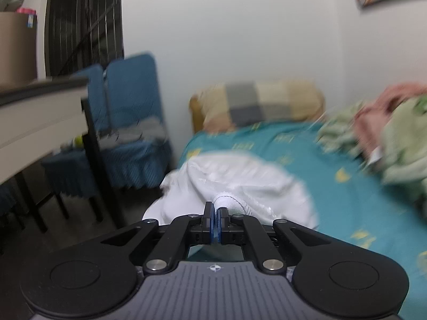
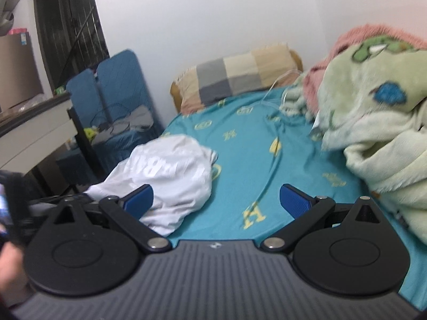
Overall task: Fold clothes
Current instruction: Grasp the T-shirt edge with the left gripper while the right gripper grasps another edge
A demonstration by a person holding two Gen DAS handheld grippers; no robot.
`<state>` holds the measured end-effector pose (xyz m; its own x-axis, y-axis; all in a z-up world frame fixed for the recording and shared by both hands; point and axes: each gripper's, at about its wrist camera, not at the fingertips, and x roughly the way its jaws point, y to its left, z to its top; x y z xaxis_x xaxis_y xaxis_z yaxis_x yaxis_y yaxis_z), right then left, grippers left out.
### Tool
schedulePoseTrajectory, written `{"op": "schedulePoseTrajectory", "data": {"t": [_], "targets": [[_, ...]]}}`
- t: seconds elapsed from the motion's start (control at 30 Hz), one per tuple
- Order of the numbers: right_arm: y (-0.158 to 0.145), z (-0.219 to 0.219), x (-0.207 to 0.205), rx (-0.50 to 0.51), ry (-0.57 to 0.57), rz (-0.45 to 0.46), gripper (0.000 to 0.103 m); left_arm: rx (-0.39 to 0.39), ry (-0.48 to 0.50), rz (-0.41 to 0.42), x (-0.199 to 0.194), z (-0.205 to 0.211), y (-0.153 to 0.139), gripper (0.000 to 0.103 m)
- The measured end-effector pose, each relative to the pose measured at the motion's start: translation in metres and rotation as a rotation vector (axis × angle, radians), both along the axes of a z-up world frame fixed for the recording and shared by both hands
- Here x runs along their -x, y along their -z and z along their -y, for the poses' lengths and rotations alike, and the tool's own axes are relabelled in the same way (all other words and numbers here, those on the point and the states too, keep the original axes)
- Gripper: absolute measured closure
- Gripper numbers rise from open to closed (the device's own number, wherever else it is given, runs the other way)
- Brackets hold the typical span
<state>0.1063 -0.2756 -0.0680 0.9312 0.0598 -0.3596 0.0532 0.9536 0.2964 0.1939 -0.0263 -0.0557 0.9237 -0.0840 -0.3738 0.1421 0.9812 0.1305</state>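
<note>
A white garment lies crumpled at the near left edge of the bed with the teal sheet. My left gripper is shut on a ribbed white hem of this garment, which bunches up just past the fingertips. In the right wrist view the same white garment shows faint mirrored lettering and hangs partly over the bed's edge. My right gripper is open and empty, held over the teal sheet, with its left finger in front of the garment.
A green and pink fleece blanket is heaped on the bed's right side. A checked pillow lies at the head by the wall. A white cable runs over the sheet. Blue covered chairs and a desk stand left of the bed.
</note>
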Motion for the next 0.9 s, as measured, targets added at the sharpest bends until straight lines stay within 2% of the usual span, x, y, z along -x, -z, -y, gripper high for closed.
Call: {"op": "schedulePoseTrajectory", "data": {"t": [0.23,0.37,0.4,0.43,0.47,0.5,0.57,0.63,0.73,0.8,0.83,0.87,0.9], "targets": [[-0.021,0.001,0.031,0.01,0.019,0.114,0.002,0.174,0.224,0.097,0.109,0.02,-0.078,0.101],[-0.032,-0.001,0.055,-0.017,-0.053,0.156,0.004,0.24,0.302,0.114,0.137,0.01,-0.097,0.101],[-0.033,-0.004,0.056,-0.03,-0.088,0.149,0.006,0.247,0.306,0.102,0.135,0.007,-0.094,0.101],[-0.03,-0.007,0.054,-0.053,-0.13,0.123,0.013,0.255,0.31,0.089,0.133,0.004,-0.091,0.101],[-0.027,-0.011,0.051,-0.08,-0.173,0.091,0.026,0.277,0.311,0.067,0.128,0.0,-0.087,0.101],[-0.024,-0.014,0.048,-0.106,-0.216,0.059,0.03,0.301,0.312,0.046,0.124,-0.004,-0.083,0.101],[-0.014,-0.029,0.038,-0.144,-0.285,-0.016,0.035,0.33,0.304,0.023,0.117,-0.014,-0.075,0.1],[-0.004,-0.048,0.028,-0.167,-0.346,-0.077,0.037,0.367,0.283,-0.003,0.092,-0.03,-0.066,0.1],[0.009,-0.085,0.013,-0.111,-0.419,-0.133,0.038,0.429,0.258,-0.028,0.072,-0.054,-0.058,0.1],[0.02,-0.105,0.001,-0.054,-0.433,-0.173,0.039,0.439,0.237,-0.047,0.063,-0.062,-0.051,0.1],[0.028,-0.113,-0.007,-0.03,-0.426,-0.199,0.05,0.439,0.228,-0.058,0.058,-0.065,-0.047,0.099],[0.035,-0.119,-0.014,-0.007,-0.414,-0.224,0.068,0.44,0.219,-0.068,0.052,-0.068,-0.043,0.099],[0.041,-0.122,-0.019,0.02,-0.389,-0.247,0.077,0.432,0.207,-0.086,0.047,-0.07,-0.038,0.099]]}}
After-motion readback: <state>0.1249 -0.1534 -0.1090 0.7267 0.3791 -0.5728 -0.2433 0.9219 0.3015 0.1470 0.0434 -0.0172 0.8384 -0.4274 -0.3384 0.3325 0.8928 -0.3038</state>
